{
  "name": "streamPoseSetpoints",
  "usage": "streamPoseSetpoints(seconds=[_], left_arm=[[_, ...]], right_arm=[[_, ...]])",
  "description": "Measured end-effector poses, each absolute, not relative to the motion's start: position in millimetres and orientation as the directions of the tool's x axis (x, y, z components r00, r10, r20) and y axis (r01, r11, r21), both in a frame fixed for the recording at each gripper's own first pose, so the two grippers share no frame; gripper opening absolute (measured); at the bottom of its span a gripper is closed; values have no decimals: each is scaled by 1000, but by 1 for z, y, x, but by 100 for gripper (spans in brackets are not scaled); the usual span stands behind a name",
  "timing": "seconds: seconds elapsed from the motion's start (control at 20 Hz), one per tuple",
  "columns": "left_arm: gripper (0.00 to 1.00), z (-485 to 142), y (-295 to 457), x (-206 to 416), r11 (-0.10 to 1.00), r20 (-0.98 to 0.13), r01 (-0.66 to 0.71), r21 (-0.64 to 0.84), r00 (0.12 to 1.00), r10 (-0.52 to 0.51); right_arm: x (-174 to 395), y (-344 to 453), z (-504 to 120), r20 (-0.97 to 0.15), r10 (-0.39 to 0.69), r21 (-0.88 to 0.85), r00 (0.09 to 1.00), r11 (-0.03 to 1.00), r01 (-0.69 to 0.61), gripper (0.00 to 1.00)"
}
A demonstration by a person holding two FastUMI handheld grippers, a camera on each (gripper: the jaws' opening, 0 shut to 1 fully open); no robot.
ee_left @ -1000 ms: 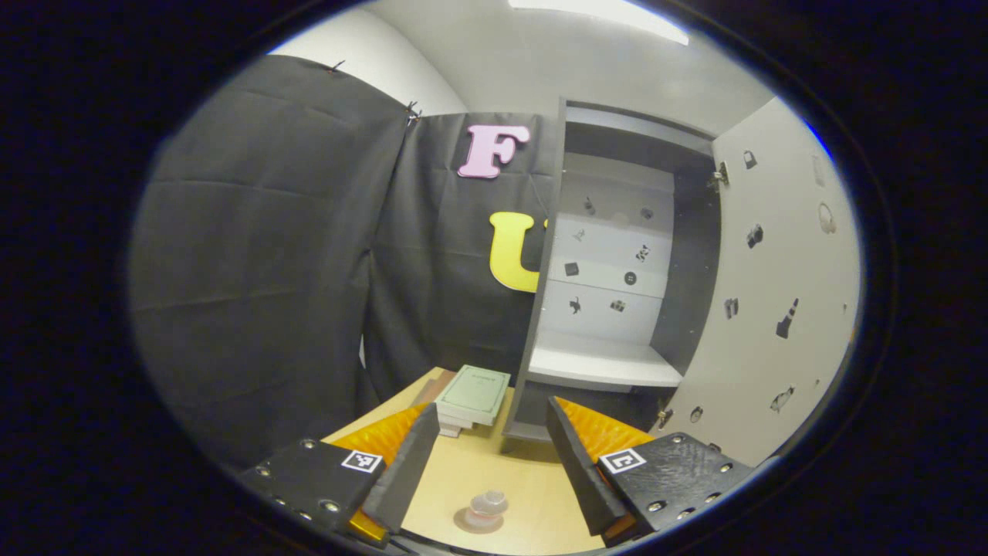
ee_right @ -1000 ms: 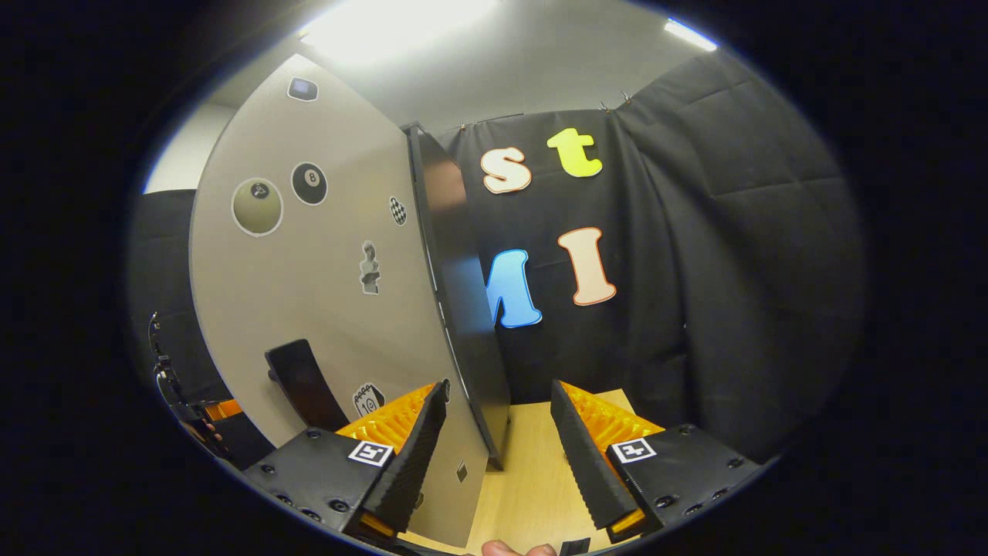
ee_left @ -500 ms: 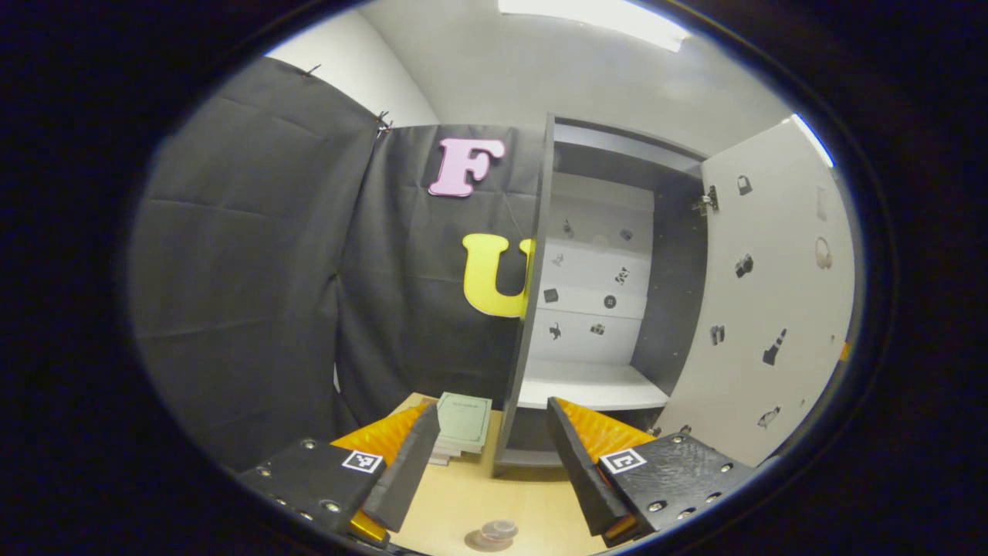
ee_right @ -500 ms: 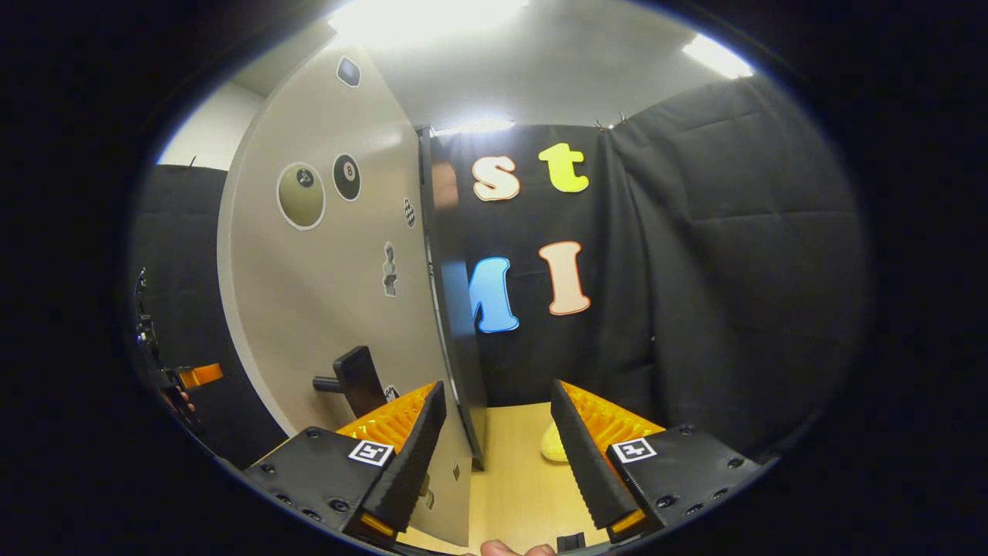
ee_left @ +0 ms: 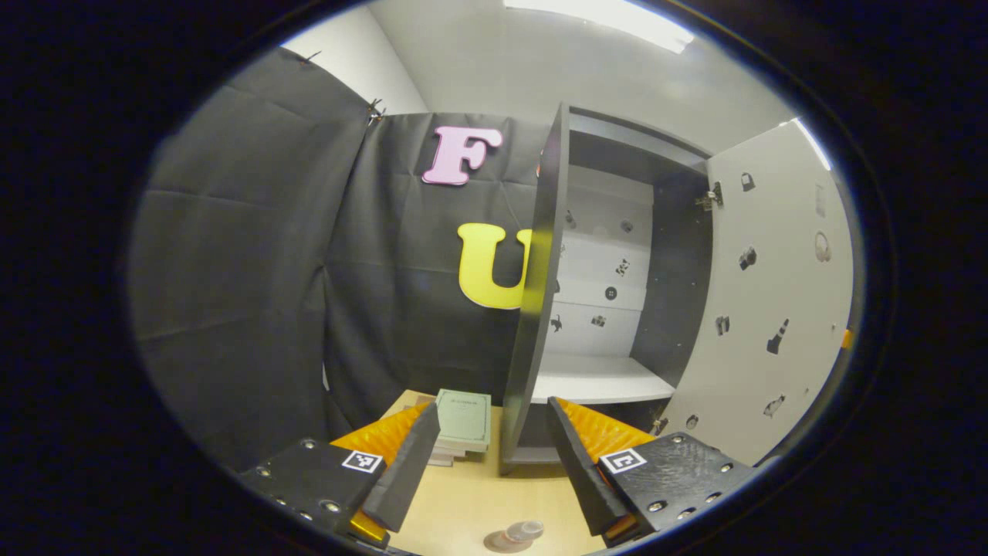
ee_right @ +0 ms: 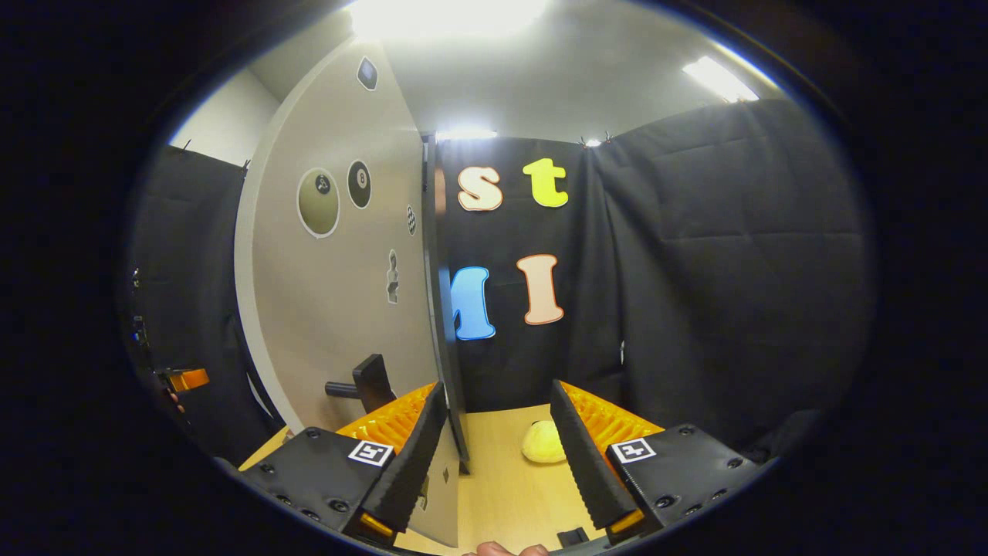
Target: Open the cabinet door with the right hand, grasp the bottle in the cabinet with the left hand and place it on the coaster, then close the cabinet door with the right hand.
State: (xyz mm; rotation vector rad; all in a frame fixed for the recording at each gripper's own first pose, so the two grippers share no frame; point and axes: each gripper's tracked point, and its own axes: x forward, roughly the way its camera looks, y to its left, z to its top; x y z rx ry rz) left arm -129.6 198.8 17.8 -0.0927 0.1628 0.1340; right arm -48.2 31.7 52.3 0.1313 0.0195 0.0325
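While the cabinet door [ee_left: 772, 309] stands swung wide at 3 o'clock in the left gripper view, the cabinet [ee_left: 610, 255] shows its pale back panel dotted with small stickers and a white shelf [ee_left: 598, 381] with nothing standing on it. The left claw [ee_left: 486, 463] hangs above the wooden surface [ee_left: 478, 502] with its fingers spread wide and nothing between them. At 6 o'clock, just below the gap of the fingers, the bottle [ee_left: 525, 530] stands on the round coaster [ee_left: 502, 542]; how squarely it sits there is hard to tell from this angle. A stack of books [ee_left: 461, 421] with a green cover on top lies at 12 o'clock from the claw, just beside the cabinet's dark side wall.

In the right gripper view the right claw [ee_right: 494, 455] is also spread wide and holds nothing. The door's [ee_right: 340, 293] dark edge runs up at 12 o'clock between the fingers, without touching either. Its black handle [ee_right: 370, 382] juts out at 10 o'clock from the claw. A small yellow object [ee_right: 543, 442] lies on the surface [ee_right: 502, 486] at 1 o'clock.
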Motion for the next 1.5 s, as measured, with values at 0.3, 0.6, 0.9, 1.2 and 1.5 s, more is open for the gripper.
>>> streamPoseSetpoints(seconds=[0.3,0.6,0.9,1.2,1.5], left_arm=[[87,11,239,-137,988,-174,-137,-73,977,122],[84,5,274,-142,986,-178,-157,-48,973,146],[84,4,292,-135,989,-186,-144,-34,973,135],[86,-1,294,-126,991,-207,-132,-30,970,123],[88,2,267,-121,993,-201,-113,-32,974,104]], right_arm=[[-59,94,53,2,98,154,995,983,-97,80],[-54,149,53,-5,163,151,987,975,-160,80],[-38,206,53,-12,241,171,970,957,-236,80],[-23,261,42,-42,347,174,937,926,-335,80],[-6,249,22,-90,347,191,934,926,-326,88]])
